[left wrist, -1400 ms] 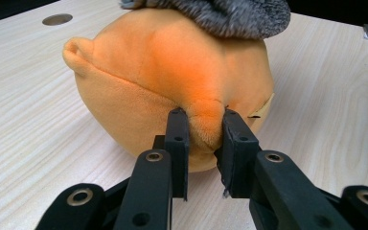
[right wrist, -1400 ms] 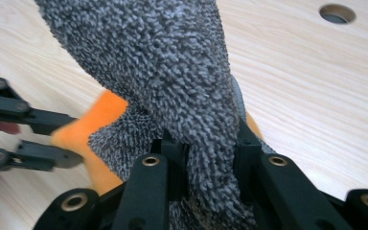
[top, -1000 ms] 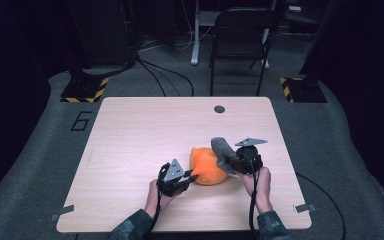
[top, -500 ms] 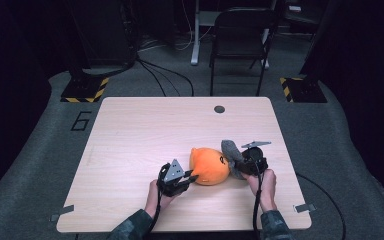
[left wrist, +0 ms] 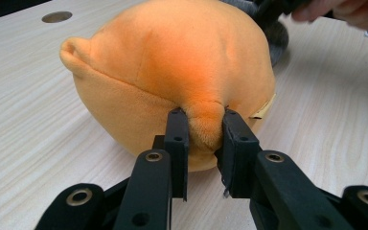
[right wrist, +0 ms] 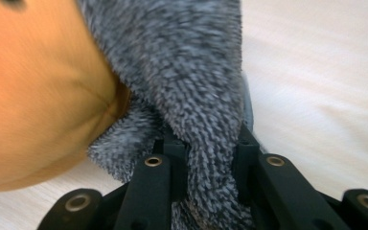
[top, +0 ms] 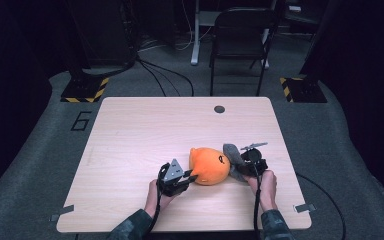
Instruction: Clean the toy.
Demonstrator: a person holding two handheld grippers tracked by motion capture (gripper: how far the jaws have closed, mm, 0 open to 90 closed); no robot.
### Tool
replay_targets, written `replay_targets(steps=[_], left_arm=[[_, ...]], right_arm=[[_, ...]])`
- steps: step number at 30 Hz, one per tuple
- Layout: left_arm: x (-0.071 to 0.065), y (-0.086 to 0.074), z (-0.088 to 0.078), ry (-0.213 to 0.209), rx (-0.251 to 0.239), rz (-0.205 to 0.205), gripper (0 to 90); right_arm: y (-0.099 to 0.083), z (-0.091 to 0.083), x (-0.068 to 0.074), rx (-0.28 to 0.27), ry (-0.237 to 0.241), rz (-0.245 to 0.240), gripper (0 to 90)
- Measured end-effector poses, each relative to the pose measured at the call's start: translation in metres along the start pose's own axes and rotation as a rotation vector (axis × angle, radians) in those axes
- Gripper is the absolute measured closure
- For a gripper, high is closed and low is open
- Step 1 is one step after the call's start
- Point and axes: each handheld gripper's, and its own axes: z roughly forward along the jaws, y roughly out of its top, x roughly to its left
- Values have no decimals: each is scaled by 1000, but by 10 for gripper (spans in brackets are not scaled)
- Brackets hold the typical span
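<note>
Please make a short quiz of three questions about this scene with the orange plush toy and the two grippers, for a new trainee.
1. True or false: the left gripper pinches a fold of the orange plush toy.
2. What does the right gripper hold?
A. a grey knitted cloth
B. a metal spoon
C. nothing
3. Fill in: in the high view, the plush toy lies on the wooden table, between the two ____.

Key
1. True. Both jaws press on a pinch of orange fabric.
2. A. The grey knitted cloth runs between the jaws and lies against the toy.
3. grippers.
</note>
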Motion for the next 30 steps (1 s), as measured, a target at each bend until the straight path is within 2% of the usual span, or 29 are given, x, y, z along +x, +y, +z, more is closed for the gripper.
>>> replay_targets(steps=[1, 2, 5, 6, 8, 11, 14, 15, 18, 23, 26, 30], left_arm=[[0, 0, 0, 0, 0, -1, 753], [0, 0, 0, 0, -1, -4, 752], [1, 0, 0, 0, -1, -3, 753], [1, 0, 0, 0, -1, -3, 753], [2, 0, 0, 1, -2, -2, 752], [2, 0, 0, 3, -2, -6, 752], [3, -1, 0, 1, 0, -12, 750], [4, -1, 0, -1, 3, -9, 749], [4, -2, 0, -2, 1, -15, 743], [6, -3, 0, -9, -8, 10, 708], [8, -3, -1, -4, -8, 67, 624], [13, -7, 0, -2, 9, 115, 417]], right_arm=[[2, -6, 0, -14, -4, 8, 752], [4, -16, -2, -67, -9, 2, 753], [11, -42, 4, -152, -12, -16, 756], [14, -52, 9, -178, 2, -22, 756], [18, -62, 18, -222, 42, -46, 756], [22, -63, 33, -230, 85, -90, 756], [23, -51, 47, -200, 99, -131, 757], [23, -47, 50, -193, 98, -128, 757], [22, -39, 51, -188, 86, -146, 760], [23, -35, 49, -180, 87, -142, 762], [24, -34, 49, -170, 82, -139, 762], [26, -32, 47, -166, 83, -137, 762]])
